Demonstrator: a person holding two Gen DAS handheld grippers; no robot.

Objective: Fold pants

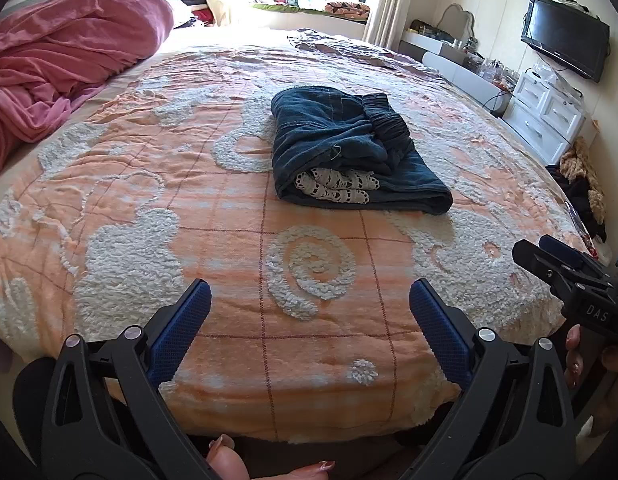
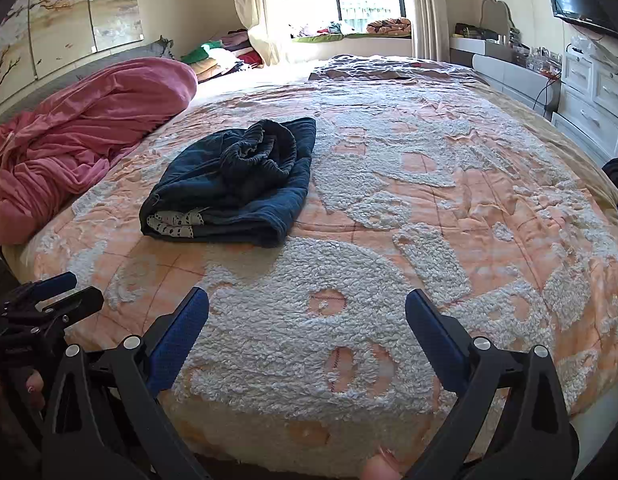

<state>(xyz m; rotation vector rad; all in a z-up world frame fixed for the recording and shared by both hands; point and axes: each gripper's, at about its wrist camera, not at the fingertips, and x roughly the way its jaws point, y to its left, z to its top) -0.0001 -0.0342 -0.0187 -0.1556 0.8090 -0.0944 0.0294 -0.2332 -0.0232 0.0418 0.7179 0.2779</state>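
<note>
Pink bedding (image 1: 61, 72) lies heaped along the left edge of the bed (image 1: 237, 360), pushed aside, I'd guess, to leave the patterned orange and white blanket free as a work surface. Toward the middle of the bed, well back from the near edge, sit the pants (image 1: 349, 144): dark blue, already gathered into a compact bundle with the elastic waistband bunched on top and a strip of white lace trim poking out of the near fold. The bundle looks loose and a bit lopsided, so the folding seems largely done though perhaps not tidy; from here I can't tell how many layers it has.

Both tools hang back over the near edge of the bed, well apart from the pants and touching nothing. The left gripper (image 1: 309, 320) has its blue pads spread wide and empty. Further right, the right gripper (image 2: 307, 320) is likewise released with nothing between its fingers, pointing across the blanket toward the bundle. At the far right a white dresser (image 1: 549, 108) stands beside the bed under a wall-mounted television (image 1: 565, 40).
</note>
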